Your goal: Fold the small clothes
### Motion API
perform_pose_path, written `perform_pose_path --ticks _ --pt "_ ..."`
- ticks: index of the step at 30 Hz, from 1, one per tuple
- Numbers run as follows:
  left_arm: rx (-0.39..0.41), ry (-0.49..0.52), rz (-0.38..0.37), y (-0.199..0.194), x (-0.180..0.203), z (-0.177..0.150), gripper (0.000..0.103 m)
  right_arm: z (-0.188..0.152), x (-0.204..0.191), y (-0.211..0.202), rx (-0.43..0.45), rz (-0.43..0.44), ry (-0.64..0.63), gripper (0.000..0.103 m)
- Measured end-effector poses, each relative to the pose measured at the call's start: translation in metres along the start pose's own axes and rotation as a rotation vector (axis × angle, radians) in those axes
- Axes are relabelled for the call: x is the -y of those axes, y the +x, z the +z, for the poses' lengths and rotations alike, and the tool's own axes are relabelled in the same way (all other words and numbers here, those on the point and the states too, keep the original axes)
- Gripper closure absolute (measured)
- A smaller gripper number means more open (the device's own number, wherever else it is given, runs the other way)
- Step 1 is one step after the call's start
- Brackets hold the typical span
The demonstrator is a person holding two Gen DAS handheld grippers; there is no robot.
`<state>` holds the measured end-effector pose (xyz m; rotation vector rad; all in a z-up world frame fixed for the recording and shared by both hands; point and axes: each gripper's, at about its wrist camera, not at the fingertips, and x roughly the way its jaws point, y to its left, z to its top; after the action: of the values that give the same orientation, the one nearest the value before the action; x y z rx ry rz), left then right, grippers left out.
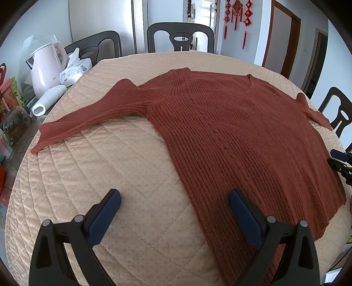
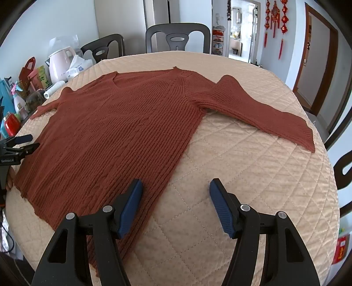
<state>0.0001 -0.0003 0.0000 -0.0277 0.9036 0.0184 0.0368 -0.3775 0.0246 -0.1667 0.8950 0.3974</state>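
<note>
A rust-red ribbed knit sweater [image 1: 231, 136] lies flat and spread out on the quilted beige table cover [image 1: 99, 176], both sleeves stretched sideways. My left gripper [image 1: 175, 198] hovers open over the sweater's lower left hem corner, one blue pad above the cover and the other above the knit. In the right wrist view the sweater [image 2: 114, 136] fills the left half, and my right gripper [image 2: 175, 187] hangs open above its lower right side edge. Nothing sits between either pair of fingers. The left gripper [image 2: 26, 143] shows at the left edge of the right wrist view.
A pink kettle [image 1: 46, 68], tissue packs [image 1: 74, 70], a white tube [image 1: 47, 100] and jars crowd the table's left side. Dark chairs [image 1: 180, 37] stand around the far rim. Red hanging ornaments [image 1: 237, 15] decorate the back wall.
</note>
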Motion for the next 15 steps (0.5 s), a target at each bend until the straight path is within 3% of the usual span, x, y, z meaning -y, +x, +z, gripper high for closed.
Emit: perform_pose_path --ticks 15 --pt "0.0 0.0 0.0 0.0 0.0 0.0 0.002 0.0 -0.0004 0.0012 0.0 0.001 0.001 0.039"
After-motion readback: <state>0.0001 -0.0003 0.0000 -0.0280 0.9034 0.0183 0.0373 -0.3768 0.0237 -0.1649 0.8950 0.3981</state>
